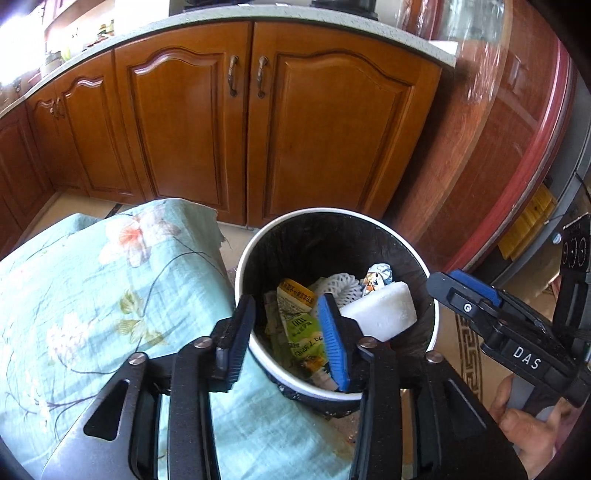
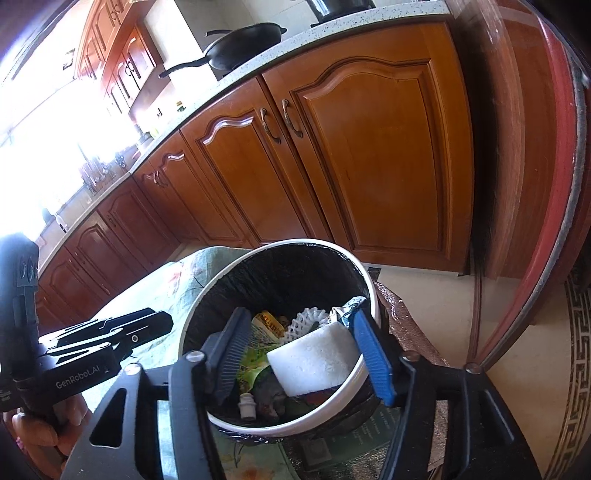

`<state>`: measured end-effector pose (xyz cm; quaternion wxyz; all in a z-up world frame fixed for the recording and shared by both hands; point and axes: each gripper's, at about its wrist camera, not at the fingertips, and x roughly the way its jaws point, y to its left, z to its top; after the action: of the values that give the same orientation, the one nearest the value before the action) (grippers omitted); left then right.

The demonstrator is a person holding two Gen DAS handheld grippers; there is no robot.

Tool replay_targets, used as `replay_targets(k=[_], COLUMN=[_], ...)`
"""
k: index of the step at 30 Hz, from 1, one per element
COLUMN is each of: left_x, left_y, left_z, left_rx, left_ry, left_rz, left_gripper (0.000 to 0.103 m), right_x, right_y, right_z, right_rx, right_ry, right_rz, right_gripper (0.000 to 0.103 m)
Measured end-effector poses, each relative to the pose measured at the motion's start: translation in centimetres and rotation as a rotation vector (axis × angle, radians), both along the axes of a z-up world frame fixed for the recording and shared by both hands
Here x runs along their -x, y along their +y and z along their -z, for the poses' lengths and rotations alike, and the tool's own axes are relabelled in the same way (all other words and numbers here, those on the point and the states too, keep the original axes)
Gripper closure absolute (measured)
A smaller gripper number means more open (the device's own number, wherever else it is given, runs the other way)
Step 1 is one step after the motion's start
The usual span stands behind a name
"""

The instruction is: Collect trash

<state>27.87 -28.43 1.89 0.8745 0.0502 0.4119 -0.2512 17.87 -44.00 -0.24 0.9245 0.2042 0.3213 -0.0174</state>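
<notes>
From my feed, the floral green cloth point(image 1: 110, 295) lay draped over the surface at the far left, its edge reaching the side of the bin. My left claw point(image 1: 291, 336) hung above the near rim of the trash bin point(image 1: 255, 243) with its fingers spread apart and nothing between them; one finger was over the cloth, the blue-padded one over the bin's mouth. The bin, white-rimmed and lined with a black bag point(image 1: 314, 240), stood on the floor just beside the cloth, in front of the wooden cabinet doors point(image 1: 332, 140).

Inside it I saw the trash: a yellow and green wrapper point(image 1: 299, 321) toward the left, a white foam net point(image 1: 338, 286) behind it, a white foam block point(image 1: 384, 310) resting on top toward the right, and a crumpled printed wrapper point(image 1: 376, 277) against the back wall.

In the right wrist view, my right claw point(image 2: 306, 354) was also held open and empty over the bin point(image 2: 295, 424), with the foam block point(image 2: 314, 358) showing between its fingers well below them. A small white cap point(image 2: 246, 404) sat near the front of the bin. A black pan point(image 2: 243, 44) rested on the counter point(image 2: 332, 29) above the cabinets.
</notes>
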Motion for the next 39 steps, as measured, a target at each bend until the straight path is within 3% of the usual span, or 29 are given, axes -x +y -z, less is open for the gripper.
replay_targets(k=[4,7,12,22,29,34,39], left_x=[1.3,2.8,5.6,11.3,15.6,19.0,21.4], left_y=[2.7,5.1,9.3,15.3,17.8,18.8,18.8], left_z=[-0.4,-0.3,0.3,1.1,-0.7,-2.2,-1.6], left_rx=[0.05,0.099,0.161,0.222,0.207,0.183,0.102], left_ry=[-0.012,-0.009,-0.012,-0.078,-0.209,-0.375,-0.485], left_rz=[-0.052,-0.1,-0.178,-0.273,-0.291,-0.343,-0.383], left_gripper=[0.041,0.028,0.018,0.016,0.015,0.0,0.0], right_x=[1.4,2.9,5.6,10.7,13.6,15.7,16.2], right_y=[0.8,1.9,4.4,9.5,12.1,14.2,15.7], right_z=[-0.7,-1.1,-1.6,-2.6,-4.5,-5.5,-4.0], right_rx=[-0.028,-0.04,-0.024,0.075,0.182,0.272,0.321], right_ry=[-0.043,-0.073,-0.122,-0.226,-0.312,-0.416,-0.406], right_rz=[-0.003,0.002,0.011,0.02,-0.001,-0.001,-0.015], right_gripper=[0.013,0.004,0.002,0.001,0.0,0.0,0.0])
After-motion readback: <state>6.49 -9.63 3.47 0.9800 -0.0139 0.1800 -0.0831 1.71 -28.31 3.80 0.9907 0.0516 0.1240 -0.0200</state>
